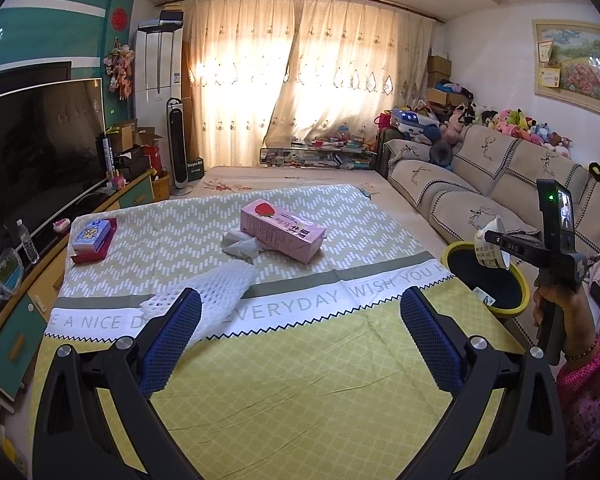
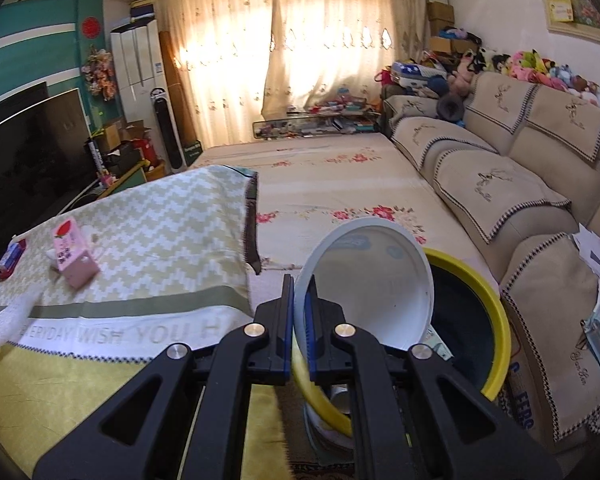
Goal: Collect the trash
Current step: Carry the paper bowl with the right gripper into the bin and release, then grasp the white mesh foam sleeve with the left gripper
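Black right gripper [image 2: 298, 312] hides white cup's [image 2: 372, 280] near rim.

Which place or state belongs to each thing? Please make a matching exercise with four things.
Things:
1. white cup
2. pink carton
3. white foam net
4. left hand-held gripper

Places or states:
A. open, above the tablecloth
B. lying in the middle of the table
C. clamped over the yellow bin
D. at the near left of the table

Pairs: 1-C, 2-B, 3-D, 4-A

Pink carton [image 1: 283, 229]; white foam net [image 1: 204, 294]; yellow-rimmed bin [image 2: 488, 320]; white cup [image 2: 374, 280]; green-white zigzag tablecloth [image 1: 172, 240].
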Tool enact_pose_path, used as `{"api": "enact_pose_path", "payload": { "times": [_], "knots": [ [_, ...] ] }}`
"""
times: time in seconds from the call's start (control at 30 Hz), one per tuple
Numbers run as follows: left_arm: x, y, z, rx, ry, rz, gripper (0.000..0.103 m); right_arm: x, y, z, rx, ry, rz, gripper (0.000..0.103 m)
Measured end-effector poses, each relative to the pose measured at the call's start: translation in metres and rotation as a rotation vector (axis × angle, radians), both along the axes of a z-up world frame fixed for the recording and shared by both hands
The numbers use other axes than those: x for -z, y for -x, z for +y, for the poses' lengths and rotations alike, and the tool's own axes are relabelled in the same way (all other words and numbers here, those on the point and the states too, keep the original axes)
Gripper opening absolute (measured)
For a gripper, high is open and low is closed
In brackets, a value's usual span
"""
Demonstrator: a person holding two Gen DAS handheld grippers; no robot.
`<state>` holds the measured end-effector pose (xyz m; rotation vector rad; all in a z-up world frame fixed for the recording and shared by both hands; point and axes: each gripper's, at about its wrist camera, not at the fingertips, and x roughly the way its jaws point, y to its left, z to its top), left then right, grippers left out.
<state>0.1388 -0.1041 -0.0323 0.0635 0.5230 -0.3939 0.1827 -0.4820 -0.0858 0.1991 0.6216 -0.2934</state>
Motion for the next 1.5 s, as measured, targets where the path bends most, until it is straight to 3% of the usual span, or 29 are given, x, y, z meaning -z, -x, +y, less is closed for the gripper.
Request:
{"api": "enact_pose_path", "payload": {
  "times": [0.17,0.27,0.3,0.5,0.57,0.7,0.9,1.1,1.5],
  "knots": [
    [0.0,-0.002,-0.008,0.009,-0.014,0.001,0.098,0.015,-0.002,-0.019,0.042,0.002,0.029,0.007],
    [0.001,-0.003,-0.01,0.01,-0.017,0.003,0.098,0.021,-0.001,-0.028,0.069,-0.016,0.04,0.03],
    [0.002,-0.004,-0.01,0.01,-0.017,0.005,0.098,0.023,0.0,-0.03,0.078,-0.019,0.041,0.032],
    [0.006,-0.008,-0.008,0.003,-0.017,0.018,0.098,0.023,0.009,-0.035,0.103,-0.03,0.052,0.033],
    [0.007,-0.009,-0.006,-0.002,-0.015,0.019,0.098,0.017,0.018,-0.029,0.094,-0.041,0.02,0.034],
    [0.011,-0.012,0.001,-0.026,-0.019,0.021,0.098,-0.002,0.036,0.002,0.03,-0.033,-0.088,0.052],
    [0.018,-0.022,0.022,-0.094,-0.051,0.028,0.098,-0.017,0.048,0.068,-0.114,0.019,-0.229,0.061],
    [0.036,-0.051,0.043,-0.144,-0.118,0.074,0.098,-0.012,0.044,0.098,-0.158,0.048,-0.274,0.062],
    [0.079,-0.124,0.05,-0.103,-0.2,0.201,0.098,-0.012,0.045,0.101,-0.131,0.055,-0.285,0.068]
  ]
}}
